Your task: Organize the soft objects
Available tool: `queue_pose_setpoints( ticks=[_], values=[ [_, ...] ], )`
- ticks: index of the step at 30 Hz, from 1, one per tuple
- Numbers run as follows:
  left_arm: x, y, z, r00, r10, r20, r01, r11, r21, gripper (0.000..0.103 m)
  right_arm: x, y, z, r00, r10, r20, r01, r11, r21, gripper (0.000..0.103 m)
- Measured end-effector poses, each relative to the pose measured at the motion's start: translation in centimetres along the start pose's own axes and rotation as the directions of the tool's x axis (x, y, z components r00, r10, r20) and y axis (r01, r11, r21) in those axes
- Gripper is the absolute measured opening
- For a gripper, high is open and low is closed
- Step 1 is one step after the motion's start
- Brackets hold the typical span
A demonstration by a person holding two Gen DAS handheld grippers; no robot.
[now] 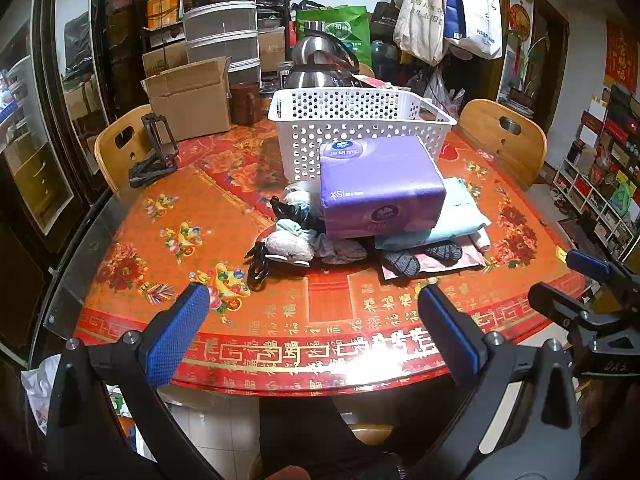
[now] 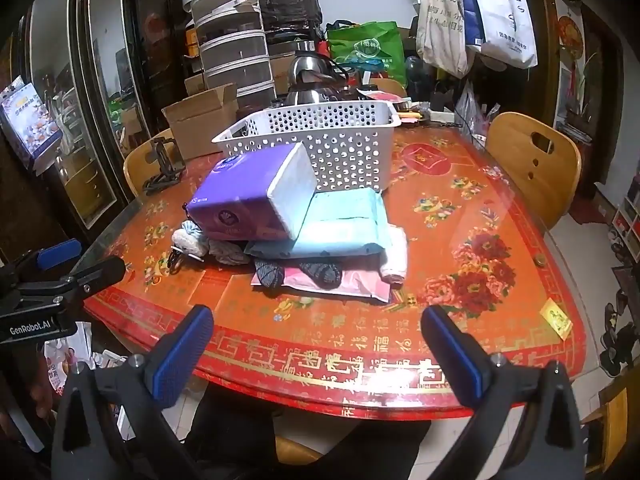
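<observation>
A pile of soft things lies mid-table in front of a white perforated basket (image 1: 362,120) (image 2: 320,136). On top rests a purple tissue pack (image 1: 380,188) (image 2: 248,200), leaning on a light blue pack (image 1: 460,216) (image 2: 344,224). Grey socks (image 1: 420,258) (image 2: 296,272) lie on a pink pack (image 2: 360,286); balled-up socks (image 1: 290,246) (image 2: 192,240) sit at the left. My left gripper (image 1: 314,304) hovers open over the near table edge, nothing between its fingers. My right gripper (image 2: 318,332) is likewise open and empty, beside the left.
The red flowered table (image 1: 180,200) (image 2: 460,208) has wooden chairs (image 1: 120,148) (image 2: 536,160) at both sides. A black folding stand (image 1: 156,152), a cardboard box (image 1: 188,96) and steel kettles (image 1: 320,60) stand behind. A black cable (image 1: 258,266) lies left of the pile.
</observation>
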State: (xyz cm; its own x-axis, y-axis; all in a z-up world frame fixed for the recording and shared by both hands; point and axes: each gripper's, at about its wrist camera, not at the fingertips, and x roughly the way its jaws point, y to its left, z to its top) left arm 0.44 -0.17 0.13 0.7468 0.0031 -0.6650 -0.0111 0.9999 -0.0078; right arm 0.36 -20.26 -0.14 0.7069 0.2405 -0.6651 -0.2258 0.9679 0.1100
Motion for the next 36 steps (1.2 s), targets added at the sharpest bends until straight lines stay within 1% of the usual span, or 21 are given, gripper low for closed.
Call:
queue_pose_setpoints(
  ticks=[26,36],
  values=[
    [0.23,-0.12,-0.15,1.000,0.007,0.000,-0.007,1.000,0.008,0.103,0.46,-0.05,-0.17,1.000,0.002,-0.020,-0.002,1.000,0.008,0.103],
    [0.83,0.12,-0.46,1.000,-0.004,-0.006,0.004,1.000,0.003,0.103,0.81,-0.19,-0.25,0.999,-0.002,-0.032,0.002,1.000,0.009,0.103]
  ],
)
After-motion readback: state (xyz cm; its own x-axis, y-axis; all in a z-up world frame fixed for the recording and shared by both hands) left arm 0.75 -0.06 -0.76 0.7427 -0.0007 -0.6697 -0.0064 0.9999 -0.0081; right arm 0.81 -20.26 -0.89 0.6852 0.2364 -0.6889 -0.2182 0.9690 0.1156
